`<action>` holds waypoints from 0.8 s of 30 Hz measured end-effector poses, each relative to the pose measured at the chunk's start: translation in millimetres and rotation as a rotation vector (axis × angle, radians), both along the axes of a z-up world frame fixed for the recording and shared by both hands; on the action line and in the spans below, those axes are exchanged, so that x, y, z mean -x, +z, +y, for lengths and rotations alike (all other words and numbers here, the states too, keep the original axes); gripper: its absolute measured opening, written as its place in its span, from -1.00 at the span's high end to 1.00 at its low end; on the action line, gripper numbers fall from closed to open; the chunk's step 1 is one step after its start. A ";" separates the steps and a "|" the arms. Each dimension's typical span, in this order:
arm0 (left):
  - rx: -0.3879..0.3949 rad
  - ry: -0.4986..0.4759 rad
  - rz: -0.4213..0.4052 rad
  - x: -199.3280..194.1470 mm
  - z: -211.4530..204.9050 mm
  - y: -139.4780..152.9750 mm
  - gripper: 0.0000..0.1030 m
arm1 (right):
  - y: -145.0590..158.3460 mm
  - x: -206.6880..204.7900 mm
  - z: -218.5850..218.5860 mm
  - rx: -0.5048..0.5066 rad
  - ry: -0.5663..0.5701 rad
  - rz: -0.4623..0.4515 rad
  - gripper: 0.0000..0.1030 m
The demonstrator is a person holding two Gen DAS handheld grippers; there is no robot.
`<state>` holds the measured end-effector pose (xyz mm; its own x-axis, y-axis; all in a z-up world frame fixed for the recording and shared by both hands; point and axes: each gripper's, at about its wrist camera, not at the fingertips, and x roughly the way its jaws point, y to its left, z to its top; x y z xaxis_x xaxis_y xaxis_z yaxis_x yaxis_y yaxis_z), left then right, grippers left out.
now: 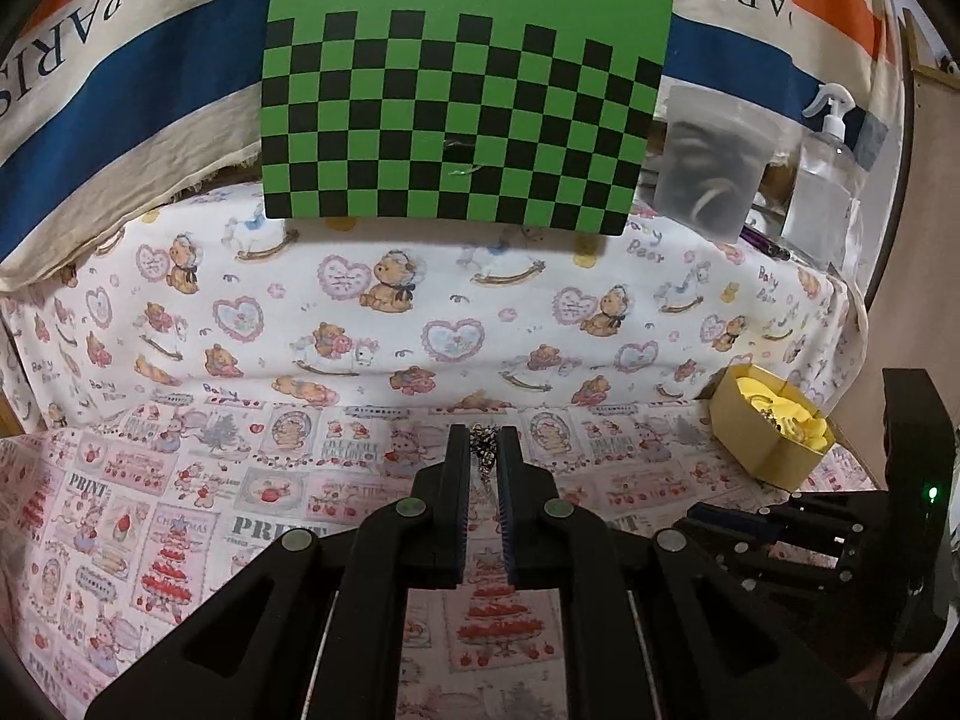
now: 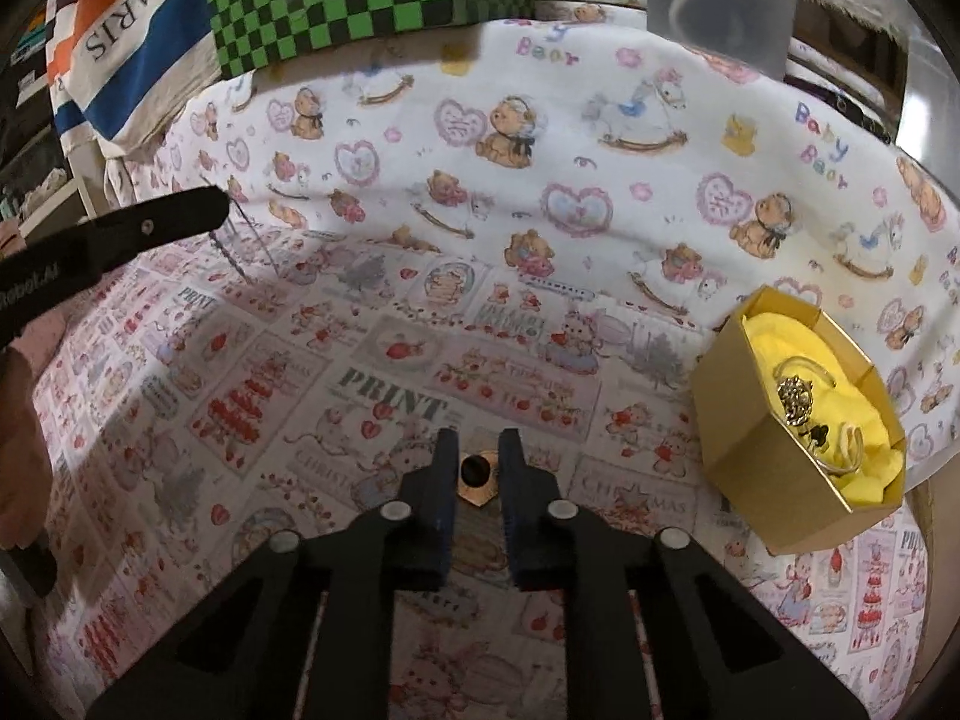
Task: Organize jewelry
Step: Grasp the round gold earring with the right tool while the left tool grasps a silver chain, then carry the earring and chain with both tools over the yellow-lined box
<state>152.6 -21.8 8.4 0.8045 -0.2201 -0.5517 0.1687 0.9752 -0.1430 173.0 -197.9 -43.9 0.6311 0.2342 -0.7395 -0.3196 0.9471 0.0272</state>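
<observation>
Your left gripper [image 1: 483, 443] is pinching a silver chain [image 1: 483, 450]. Right gripper [image 2: 479, 456] is parted around a dark-stoned earring [image 2: 476, 476], gold box [image 2: 774, 468] nearby.

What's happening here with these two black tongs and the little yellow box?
A person is sorting jewelry with a handheld gripper in each hand. The left gripper pinches a thin chain between its fingers, and the chain dangles above the patterned cloth. The right gripper sits around a small copper-coloured piece on the cloth. The gold box at right already holds a few pieces on yellow padding.
</observation>
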 end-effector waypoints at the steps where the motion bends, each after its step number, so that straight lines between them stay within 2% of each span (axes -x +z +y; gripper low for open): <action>1: 0.000 -0.001 0.002 -0.7 -0.7 -0.6 0.85 | -0.5 -0.7 -1.3 -0.004 -0.004 0.005 0.90; 8: -0.001 0.006 -0.025 1.2 0.2 2.8 0.85 | 9.0 8.7 -9.8 -0.028 -0.037 -0.045 0.95; 15: -0.011 0.012 -0.049 5.7 0.3 7.6 0.85 | 30.4 25.0 -32.8 -0.105 -0.080 -0.120 0.95; 24: -0.044 -0.011 -0.074 13.7 -10.3 11.8 0.85 | 58.2 39.2 -62.6 -0.141 -0.131 -0.209 0.95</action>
